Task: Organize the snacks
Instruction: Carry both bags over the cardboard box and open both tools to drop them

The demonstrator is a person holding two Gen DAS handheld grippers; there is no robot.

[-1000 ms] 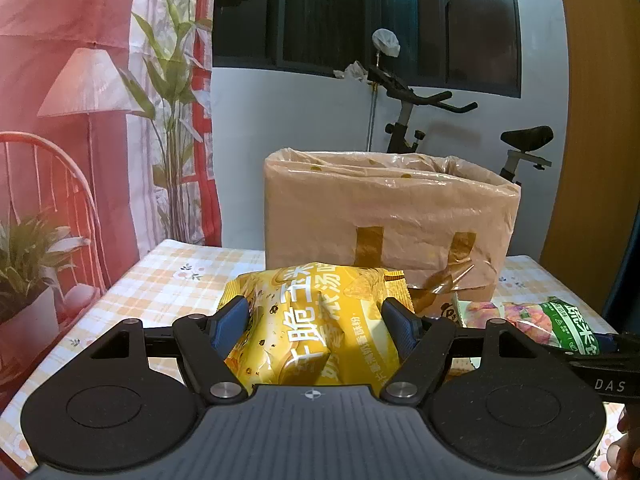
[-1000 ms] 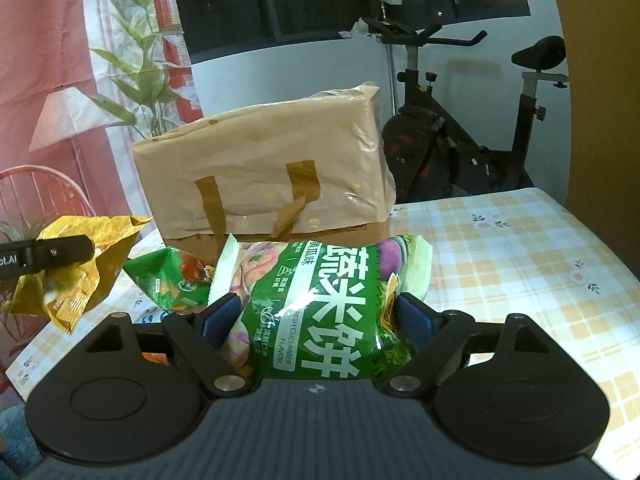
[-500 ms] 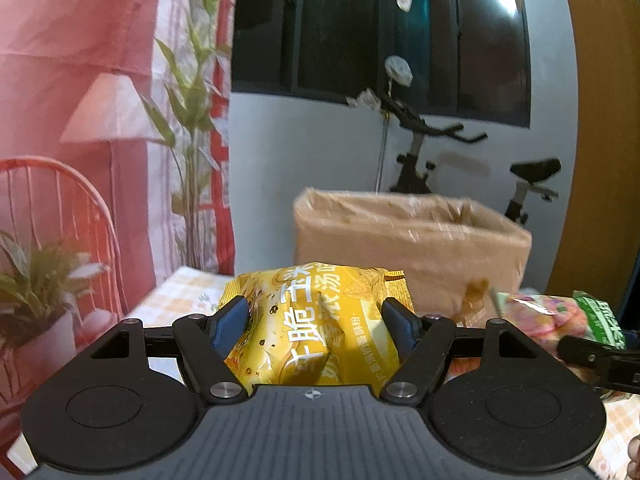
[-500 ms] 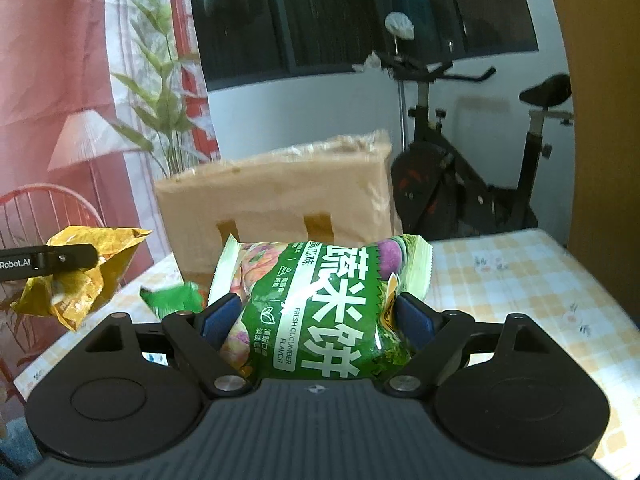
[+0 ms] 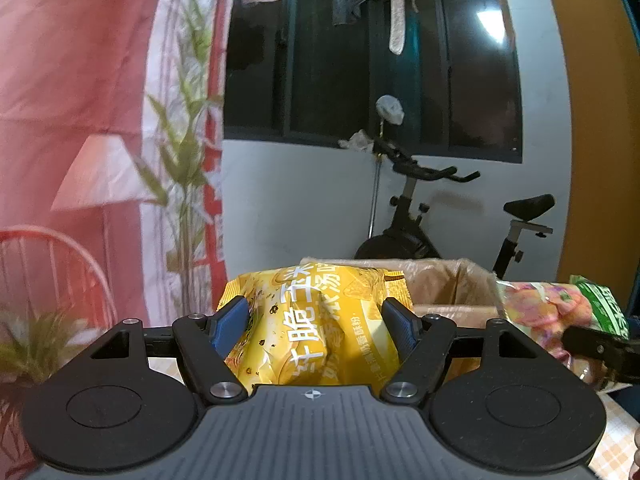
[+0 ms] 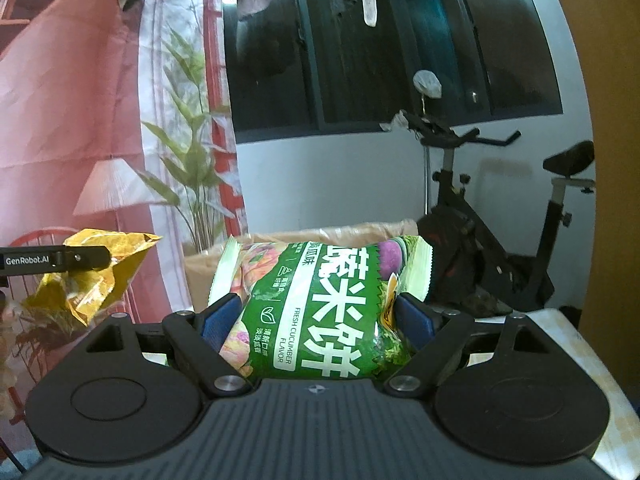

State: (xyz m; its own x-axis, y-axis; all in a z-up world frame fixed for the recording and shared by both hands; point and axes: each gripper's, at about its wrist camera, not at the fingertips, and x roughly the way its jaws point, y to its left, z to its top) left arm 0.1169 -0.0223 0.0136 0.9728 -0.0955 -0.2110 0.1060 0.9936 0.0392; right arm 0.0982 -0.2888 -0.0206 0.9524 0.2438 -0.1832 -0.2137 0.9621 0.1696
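Note:
My left gripper [image 5: 316,320] is shut on a yellow snack bag [image 5: 316,312] and holds it high, level with the open top of the brown cardboard box [image 5: 444,284] just behind it. My right gripper [image 6: 318,316] is shut on a green rice-cracker bag [image 6: 320,304], also raised in front of the box [image 6: 280,238]. The green bag shows at the right of the left wrist view [image 5: 560,312]. The yellow bag shows at the left of the right wrist view [image 6: 92,268].
An exercise bike [image 6: 500,240] stands behind the table by the white wall. A checked tablecloth [image 6: 592,356] covers the table. A red curtain [image 5: 80,120] with a printed lamp and plants hangs at the left. A dark window [image 5: 372,80] is above.
Both grippers have risen with their bags. The box has dropped in view from its full front to only its top rim, and the tabletop has almost left the frames.

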